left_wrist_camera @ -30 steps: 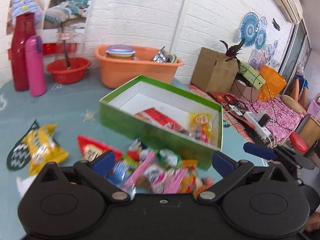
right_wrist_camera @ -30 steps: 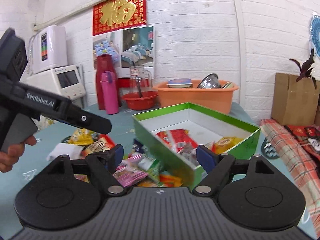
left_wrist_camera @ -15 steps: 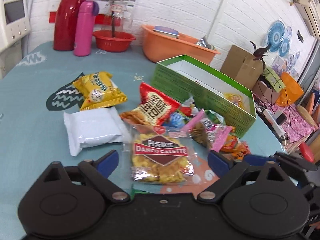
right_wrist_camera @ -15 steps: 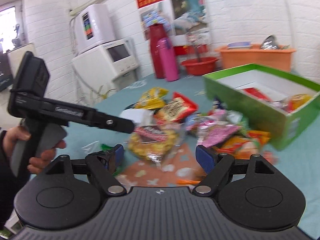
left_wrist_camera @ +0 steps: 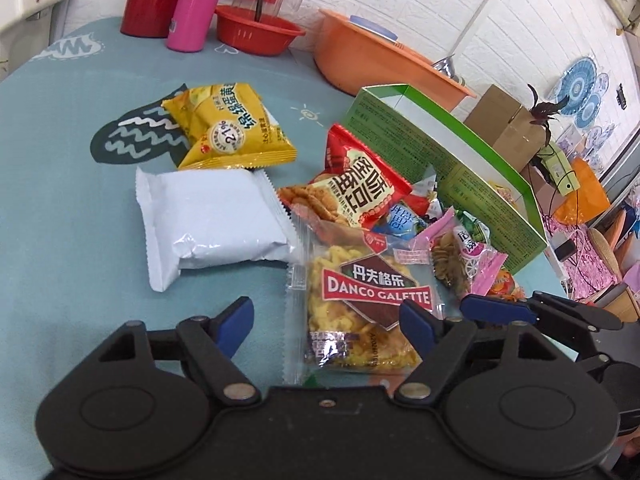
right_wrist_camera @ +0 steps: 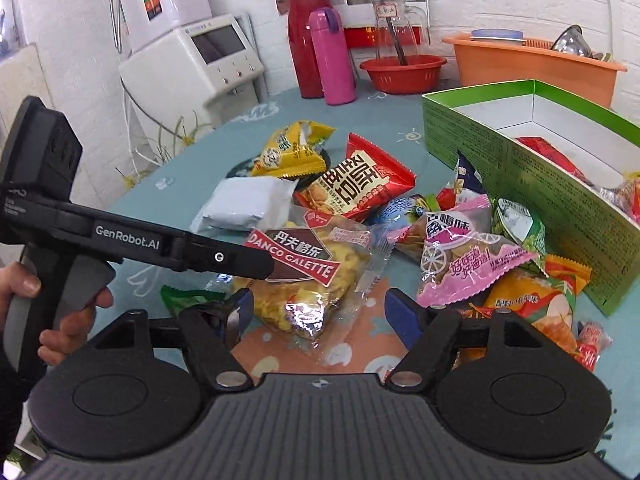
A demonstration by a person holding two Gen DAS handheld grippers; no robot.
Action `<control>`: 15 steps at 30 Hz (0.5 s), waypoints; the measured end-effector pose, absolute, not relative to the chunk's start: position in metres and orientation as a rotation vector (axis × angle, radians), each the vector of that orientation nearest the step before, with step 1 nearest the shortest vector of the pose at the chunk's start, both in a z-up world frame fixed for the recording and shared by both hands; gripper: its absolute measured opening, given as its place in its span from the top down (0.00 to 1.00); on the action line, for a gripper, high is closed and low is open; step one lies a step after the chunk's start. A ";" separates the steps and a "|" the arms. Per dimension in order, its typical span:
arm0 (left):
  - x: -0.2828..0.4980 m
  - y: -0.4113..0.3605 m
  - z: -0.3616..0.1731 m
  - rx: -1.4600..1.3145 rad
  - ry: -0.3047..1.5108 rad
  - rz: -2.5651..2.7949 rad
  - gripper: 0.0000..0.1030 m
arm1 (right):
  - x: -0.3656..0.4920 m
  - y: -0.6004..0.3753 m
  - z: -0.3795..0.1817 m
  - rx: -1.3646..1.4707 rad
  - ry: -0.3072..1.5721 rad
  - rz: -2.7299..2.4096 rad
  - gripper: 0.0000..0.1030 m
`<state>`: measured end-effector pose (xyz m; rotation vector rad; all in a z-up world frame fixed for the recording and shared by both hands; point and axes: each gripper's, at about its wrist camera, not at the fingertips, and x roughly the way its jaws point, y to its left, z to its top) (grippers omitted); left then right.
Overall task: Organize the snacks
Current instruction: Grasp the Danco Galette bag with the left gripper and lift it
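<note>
Only right wrist shows box [right_wrist_camera: 532, 168] contents.

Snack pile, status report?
Both hand-held grippers open, left, right. Danco Galette pack loose on table. Green box partly filled. Nothing blocking.

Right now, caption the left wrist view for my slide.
Open left gripper poised over the Danco Galette packet, beside a green box.

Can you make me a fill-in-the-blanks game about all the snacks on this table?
1. The plain packet with no picture on it is ____.
2. The box that holds some snacks is ____ on the outside.
3. The big clear packet reads DANCO ____.
4. The tall bottle beside the red jug is ____.

Missing words: white; green; GALETTE; pink
</note>
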<state>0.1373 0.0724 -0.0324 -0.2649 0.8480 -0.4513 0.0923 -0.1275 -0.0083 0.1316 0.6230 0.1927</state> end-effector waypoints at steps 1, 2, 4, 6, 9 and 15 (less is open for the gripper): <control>0.138 0.071 -0.032 -0.262 0.849 -0.456 0.00 | 0.097 -0.124 -0.009 0.106 0.641 0.188 0.00; 0.138 0.070 -0.032 -0.257 0.850 -0.460 0.00 | 0.100 -0.121 -0.010 0.082 0.656 0.181 0.00; 0.138 0.068 -0.032 -0.243 0.852 -0.466 0.00 | 0.109 -0.116 -0.012 0.039 0.678 0.168 0.00; 0.137 0.066 -0.032 -0.234 0.853 -0.477 0.00 | 0.113 -0.116 -0.012 0.048 0.684 0.172 0.00; 0.134 0.065 -0.032 -0.212 0.846 -0.476 0.00 | 0.113 -0.115 -0.012 0.070 0.699 0.208 0.00; 0.133 0.066 -0.032 -0.192 0.841 -0.473 0.08 | 0.112 -0.109 -0.015 0.060 0.683 0.188 0.00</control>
